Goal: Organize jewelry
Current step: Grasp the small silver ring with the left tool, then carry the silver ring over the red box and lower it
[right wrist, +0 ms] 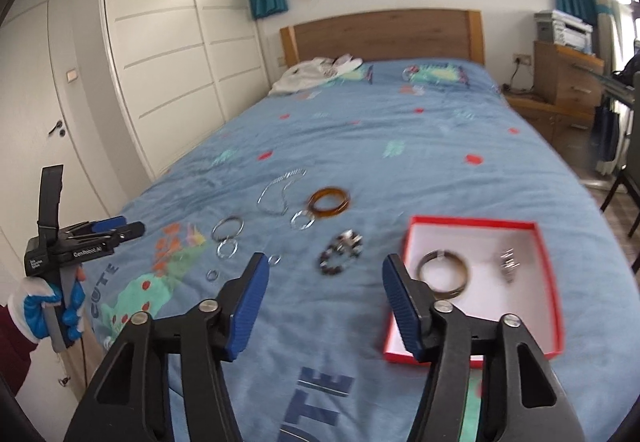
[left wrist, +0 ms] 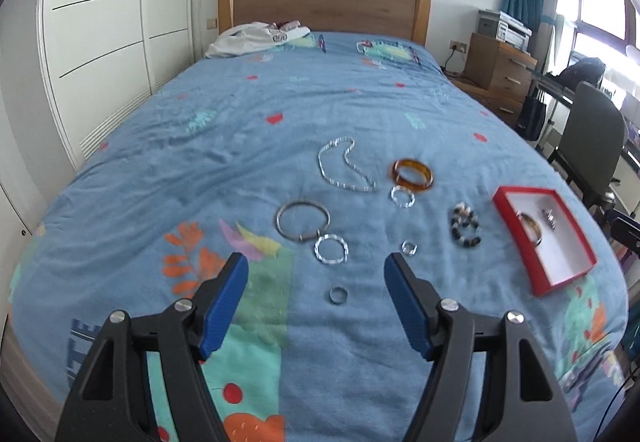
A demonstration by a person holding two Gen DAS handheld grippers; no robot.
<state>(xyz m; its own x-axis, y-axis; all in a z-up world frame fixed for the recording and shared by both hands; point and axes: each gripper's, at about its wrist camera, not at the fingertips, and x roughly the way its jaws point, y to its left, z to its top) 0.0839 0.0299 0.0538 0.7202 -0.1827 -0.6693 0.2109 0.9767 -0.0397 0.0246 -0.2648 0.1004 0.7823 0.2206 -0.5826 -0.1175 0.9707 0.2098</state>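
1. The small plain silver ring (left wrist: 338, 295) lying nearest my left gripper (left wrist: 316, 272) looks light, hard and slick. I judge it would skid on the soft cover if I came at it from the side, so I would close across its outer edges from above, pressing slightly into the fabric.
2. The thin silver bangle (left wrist: 303, 219) and the clear faceted bracelet (left wrist: 331, 249) touching it look stiff and light. Each offers a rim to pinch at one point, though lifting one may drag the other.
3. The silver chain necklace (left wrist: 344, 165) is limp and will hang and swing. I would take it at a bunched part of the loop.
4. The amber translucent bangle (left wrist: 413, 172) looks rigid and possibly brittle; the black-and-white beaded bracelet (left wrist: 466, 226) is probably stretchy and lumpy, easy to grip.
5. All these lie scattered on the blue patterned bedspread (left wrist: 240, 129), mid-bed, with a smaller clear ring (left wrist: 402, 197) and a tiny stone ring (left wrist: 409, 247) between them.
6. The red shallow box with white lining (right wrist: 408, 322) sits to the right, already holding a dark bangle (right wrist: 442, 276) and a small silver piece (right wrist: 509, 264) too blurred to identify.
7. My left jaws stand wide apart with nothing between them, hovering over the bed.
8. My right gripper (right wrist: 324, 280) is parted about halfway and empty, its right finger over the box's near corner.
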